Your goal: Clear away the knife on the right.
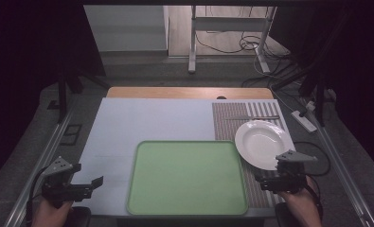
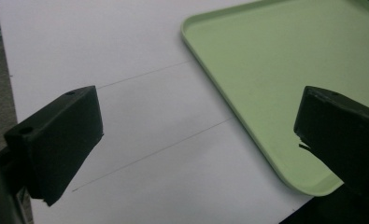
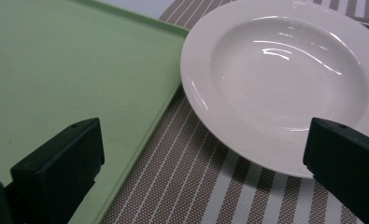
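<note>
**Two spread grippers beside a green tray and a white plate**

Seen from above: right gripper [image 1: 270,180] at lower right of the frame, jaws spread wide, pinching nothing, hovering just below a white deep plate [image 1: 264,143]. Plate resting on a brown striped placemat [image 1: 228,124], right of centre, its left edge just beside a green tray [image 1: 187,177] at lower centre. Left gripper [image 1: 95,184] at lower left, jaws likewise spread and empty, over the pale table surface [image 1: 142,120] near the tray's left rim.
</note>
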### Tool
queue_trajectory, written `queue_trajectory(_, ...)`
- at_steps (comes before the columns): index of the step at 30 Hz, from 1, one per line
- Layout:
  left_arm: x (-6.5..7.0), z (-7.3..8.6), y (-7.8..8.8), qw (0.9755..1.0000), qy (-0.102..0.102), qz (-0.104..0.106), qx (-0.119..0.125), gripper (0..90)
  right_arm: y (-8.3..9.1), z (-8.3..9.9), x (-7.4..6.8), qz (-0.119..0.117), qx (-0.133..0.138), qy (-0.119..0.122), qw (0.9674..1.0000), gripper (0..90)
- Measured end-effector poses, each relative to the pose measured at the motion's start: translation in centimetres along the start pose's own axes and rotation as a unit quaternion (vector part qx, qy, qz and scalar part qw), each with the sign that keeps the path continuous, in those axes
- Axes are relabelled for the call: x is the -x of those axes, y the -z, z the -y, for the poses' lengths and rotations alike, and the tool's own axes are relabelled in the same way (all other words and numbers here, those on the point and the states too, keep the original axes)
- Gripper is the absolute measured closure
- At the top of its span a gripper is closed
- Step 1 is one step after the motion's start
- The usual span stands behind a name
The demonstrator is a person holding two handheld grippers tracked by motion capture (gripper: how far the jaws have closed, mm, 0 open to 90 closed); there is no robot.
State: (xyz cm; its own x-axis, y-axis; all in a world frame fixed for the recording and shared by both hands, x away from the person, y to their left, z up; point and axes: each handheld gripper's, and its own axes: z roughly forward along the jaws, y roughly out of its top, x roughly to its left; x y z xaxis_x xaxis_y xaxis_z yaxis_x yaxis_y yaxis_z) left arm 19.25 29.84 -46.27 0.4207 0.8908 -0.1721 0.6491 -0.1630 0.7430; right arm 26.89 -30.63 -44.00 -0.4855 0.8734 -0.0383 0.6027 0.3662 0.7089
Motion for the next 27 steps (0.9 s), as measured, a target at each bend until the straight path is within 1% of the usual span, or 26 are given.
queue_trajectory(2, 0.06, 0.02, 0.02, 1.0, -0.004, 0.001, 0.0, 1.5, -0.1, -0.03, -0.06, -0.004, -0.003, 0.002, 1.0, 0.0)
queue_trajectory(4, 0.14, 0.0, -0.01, 1.0, -0.007, 0.001, -0.002, 1.5, -0.1, -0.04, -0.09, -0.002, -0.004, 0.003, 1.0, 0.0)
queue_trajectory(7, 0.21, -0.03, -0.03, 0.9999, -0.011, -0.001, -0.005, 1.5, -0.13, -0.03, -0.05, -0.004, -0.004, 0.002, 1.0, 0.0)
queue_trajectory(10, 0.31, -0.02, 0.02, 0.9999, -0.011, -0.008, -0.003, 1.6, -0.15, -0.04, -0.04, -0.008, -0.005, 0.002, 1.0, 0.0)
queue_trajectory(12, 0.31, -0.03, 0.04, 0.9999, -0.008, -0.002, -0.006, 1.6, -0.17, -0.08, -0.06, -0.011, -0.01, 0.006, 0.9999, 0.0)
queue_trajectory(17, 0.46, -0.04, -0.01, 0.9999, -0.014, -0.006, -0.008, 1.6, -0.27, -0.1, -0.22, -0.011, -0.014, 0.014, 0.9997, 0.0)
queue_trajectory(20, 0.46, -0.06, -0.06, 0.9998, -0.012, -0.007, -0.01, 1.6, -0.28, -0.1, -0.17, -0.004, -0.013, 0.008, 0.9999, 0.0)
queue_trajectory(23, 0.49, -0.08, -0.11, 0.9998, -0.015, -0.008, -0.013, 1.9, -0.3, -0.12, -0.05, -0.006, -0.015, 0.002, 0.9999, 0.0)
queue_trajectory(27, 0.59, -0.12, -0.21, 0.9997, -0.018, -0.009, -0.017, 2.0, -0.23, -0.11, 0.05, -0.013, -0.011, -0.001, 0.9999, 0.0)
